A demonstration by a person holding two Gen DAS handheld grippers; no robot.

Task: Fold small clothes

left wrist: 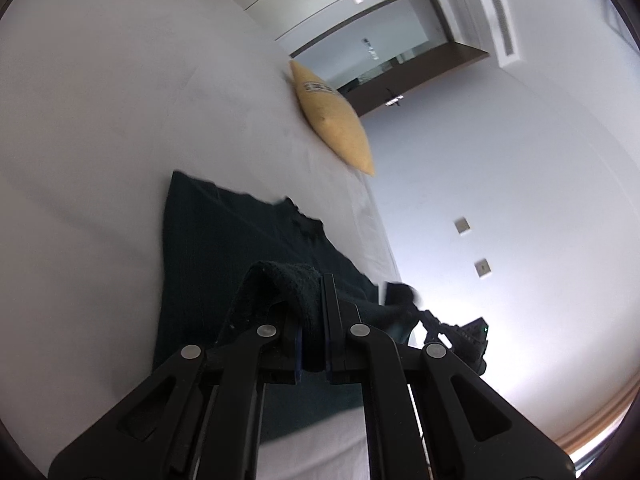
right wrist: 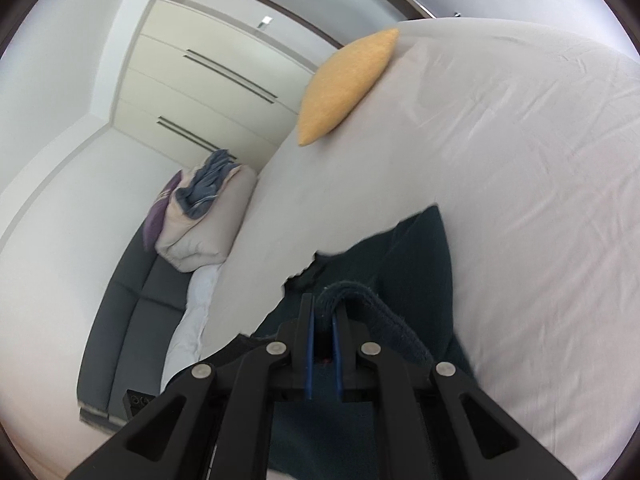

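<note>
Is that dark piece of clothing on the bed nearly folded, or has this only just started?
Early to midway, it seems. Done: the dark garment lies spread on the white bed. In hand: the left gripper and right gripper each pinch a lifted edge of it. Left: carrying those edges over and laying them flat; no finished fold shows yet.

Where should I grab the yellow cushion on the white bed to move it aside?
Take the yellow cushion by its pointed corner overhanging the white bed edge, coming from the room side. That corner is thin, free and unsupported. Both grippers are full, though: left gripper and right gripper clamp the dark garment.
</note>
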